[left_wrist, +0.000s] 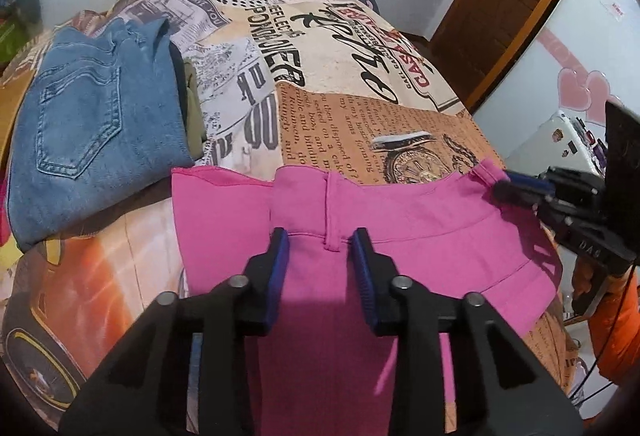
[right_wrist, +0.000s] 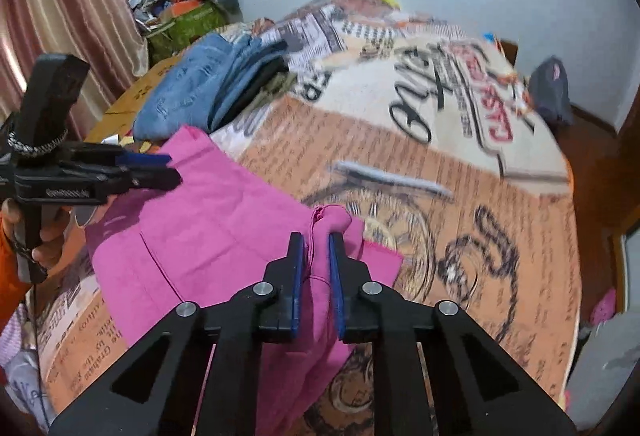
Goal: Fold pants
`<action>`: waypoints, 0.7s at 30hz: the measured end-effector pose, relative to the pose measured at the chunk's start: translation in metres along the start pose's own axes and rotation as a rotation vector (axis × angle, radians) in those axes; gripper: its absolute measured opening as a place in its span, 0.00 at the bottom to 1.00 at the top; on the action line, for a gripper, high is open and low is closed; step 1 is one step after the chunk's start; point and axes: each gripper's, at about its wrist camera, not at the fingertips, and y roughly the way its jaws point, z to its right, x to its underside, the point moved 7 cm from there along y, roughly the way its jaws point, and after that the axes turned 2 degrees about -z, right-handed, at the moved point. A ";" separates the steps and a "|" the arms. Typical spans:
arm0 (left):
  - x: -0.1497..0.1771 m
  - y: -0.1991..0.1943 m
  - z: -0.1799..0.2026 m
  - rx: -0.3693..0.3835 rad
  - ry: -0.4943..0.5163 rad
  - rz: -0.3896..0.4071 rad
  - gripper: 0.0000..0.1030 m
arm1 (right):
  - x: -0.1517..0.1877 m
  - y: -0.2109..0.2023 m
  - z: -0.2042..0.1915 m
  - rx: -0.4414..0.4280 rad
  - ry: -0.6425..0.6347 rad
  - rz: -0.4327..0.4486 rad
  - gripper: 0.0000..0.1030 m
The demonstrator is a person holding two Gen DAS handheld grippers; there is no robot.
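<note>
Pink pants [left_wrist: 400, 220] lie on a printed bedspread [left_wrist: 340, 84], waistband toward the far side. My left gripper [left_wrist: 320, 240] hovers over the middle of the waistband by a belt loop, jaws open and apart, nothing between them. My right gripper [right_wrist: 318, 240] is shut on a bunched corner of the pink pants [right_wrist: 224, 232]. In the left wrist view the right gripper [left_wrist: 508, 188] pinches the right end of the waistband. In the right wrist view the left gripper [right_wrist: 168, 172] is over the pants' left side.
A folded stack with blue jeans [left_wrist: 92, 140] on top lies at the left on the bed, also in the right wrist view [right_wrist: 188, 88]. A wooden door [left_wrist: 508, 0] and a white cabinet [left_wrist: 560, 140] stand to the right. A clothes pile [right_wrist: 184, 8] sits by the curtain.
</note>
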 end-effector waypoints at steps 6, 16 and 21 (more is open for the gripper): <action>0.002 -0.004 -0.004 -0.032 0.002 0.022 0.18 | -0.024 -0.004 -0.004 0.012 -0.045 0.064 0.08; 0.005 -0.006 -0.011 -0.110 0.022 0.042 0.15 | -0.033 0.038 0.004 0.035 -0.030 0.026 0.09; 0.004 -0.010 -0.023 -0.128 -0.017 0.050 0.18 | -0.031 0.054 0.004 0.059 -0.042 -0.022 0.14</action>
